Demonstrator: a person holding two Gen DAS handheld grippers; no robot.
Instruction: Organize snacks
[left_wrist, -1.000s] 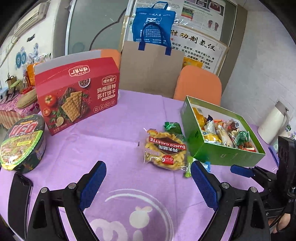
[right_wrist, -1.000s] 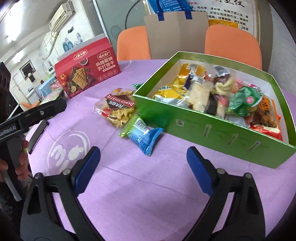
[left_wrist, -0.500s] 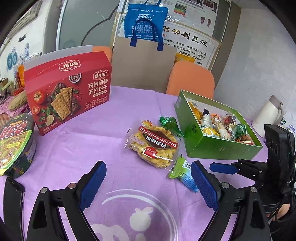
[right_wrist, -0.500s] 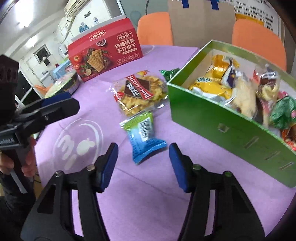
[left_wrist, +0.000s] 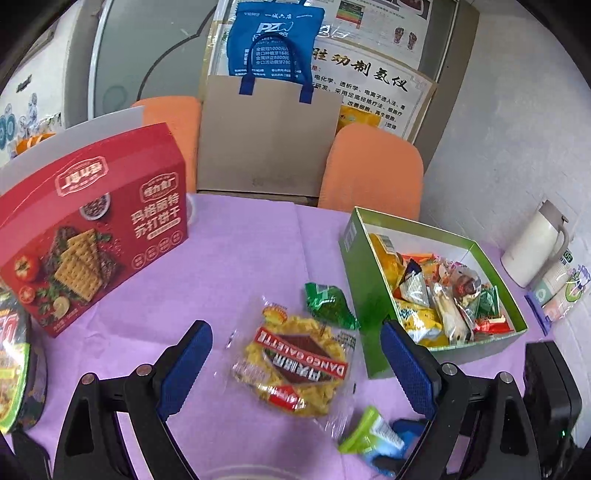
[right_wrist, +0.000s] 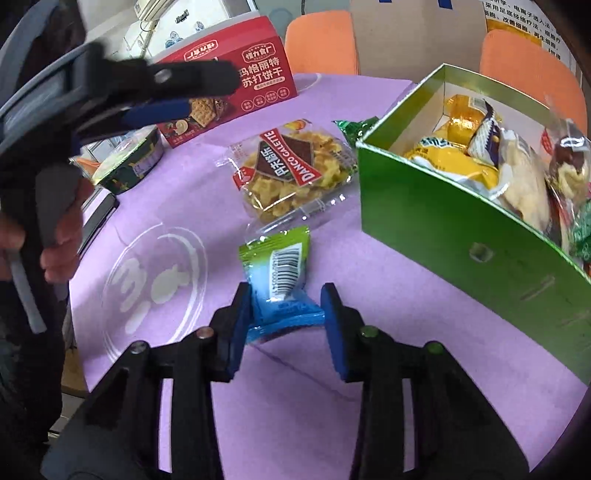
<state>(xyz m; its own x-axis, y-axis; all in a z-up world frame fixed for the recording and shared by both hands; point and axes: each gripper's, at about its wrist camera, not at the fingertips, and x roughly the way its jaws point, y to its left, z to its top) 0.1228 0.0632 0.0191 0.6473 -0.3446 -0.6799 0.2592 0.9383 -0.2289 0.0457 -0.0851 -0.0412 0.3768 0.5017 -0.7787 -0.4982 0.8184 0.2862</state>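
Observation:
A small green-and-blue snack packet (right_wrist: 284, 280) lies on the purple tablecloth. My right gripper (right_wrist: 286, 306) has its jaws around the packet's blue end; the left pad touches it, the right pad stands just apart. The packet also shows in the left wrist view (left_wrist: 373, 439). A clear Danco Galette cracker bag (left_wrist: 295, 363) (right_wrist: 291, 166) lies between the pads of my left gripper (left_wrist: 295, 360), which is open wide and hovers above it. A dark green packet (left_wrist: 327, 304) lies beside the green box (left_wrist: 354, 266) (right_wrist: 443, 221) filled with several snacks.
A red cracker box (left_wrist: 88, 243) stands at the left, a noodle bowl (left_wrist: 14, 373) in front of it. A white thermos (left_wrist: 535, 243) and paper cups (left_wrist: 561, 291) stand at the right. Two orange chairs (left_wrist: 369, 170) and a cardboard sheet (left_wrist: 269, 136) are behind the table.
My right gripper moved forward and narrowed around the green-and-blue packet. My left gripper moved forward and right over the cracker bag, still open.

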